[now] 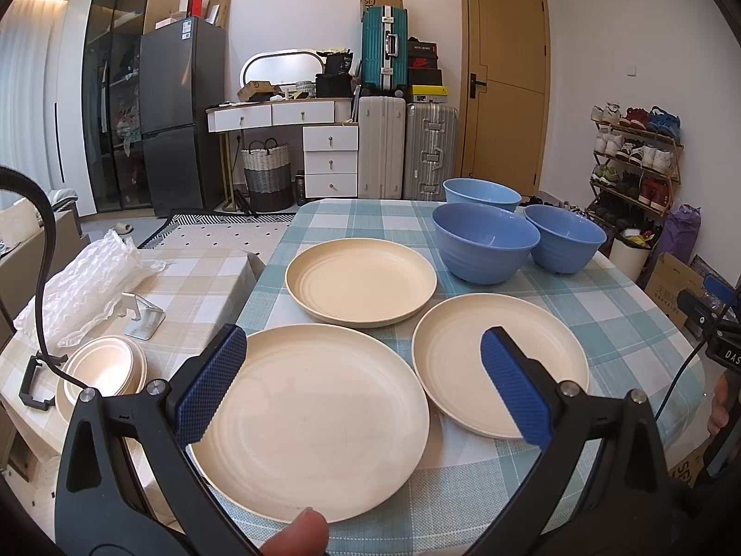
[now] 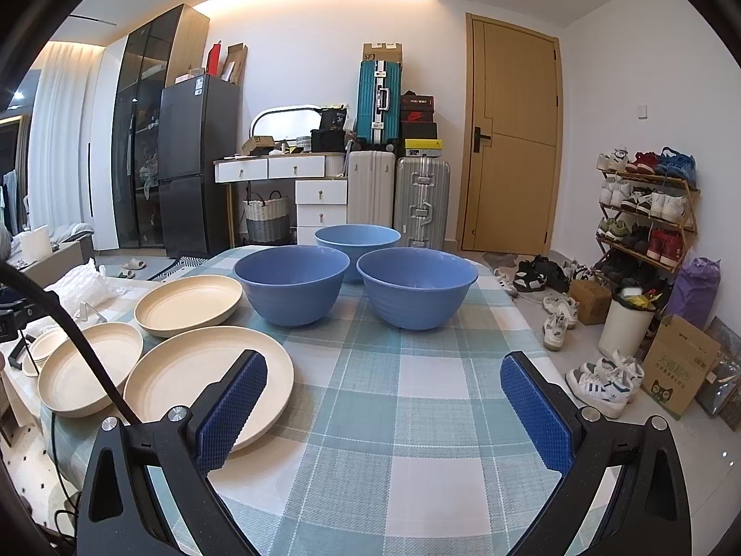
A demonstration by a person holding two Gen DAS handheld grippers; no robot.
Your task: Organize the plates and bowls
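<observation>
Three cream plates lie on the checked tablecloth: a near one (image 1: 315, 421), a far one (image 1: 361, 280) and a right one (image 1: 463, 366). Behind them stand three blue bowls: middle (image 1: 484, 241), right (image 1: 565, 237) and back (image 1: 481, 192). My left gripper (image 1: 363, 384) hangs open above the near plate, holding nothing. My right gripper (image 2: 382, 410) is open over bare cloth, in front of the bowls (image 2: 292, 289) (image 2: 417, 294) (image 2: 357, 243), with the plates (image 2: 185, 373) (image 2: 83, 373) (image 2: 187, 303) to its left.
A side table on the left carries stacked cream dishes (image 1: 104, 373), bubble wrap (image 1: 83, 287) and a metal stand (image 1: 141, 317). A black cable (image 2: 78, 338) crosses the left of the right wrist view. The table edge (image 2: 523, 324) drops to a floor with shoes and boxes.
</observation>
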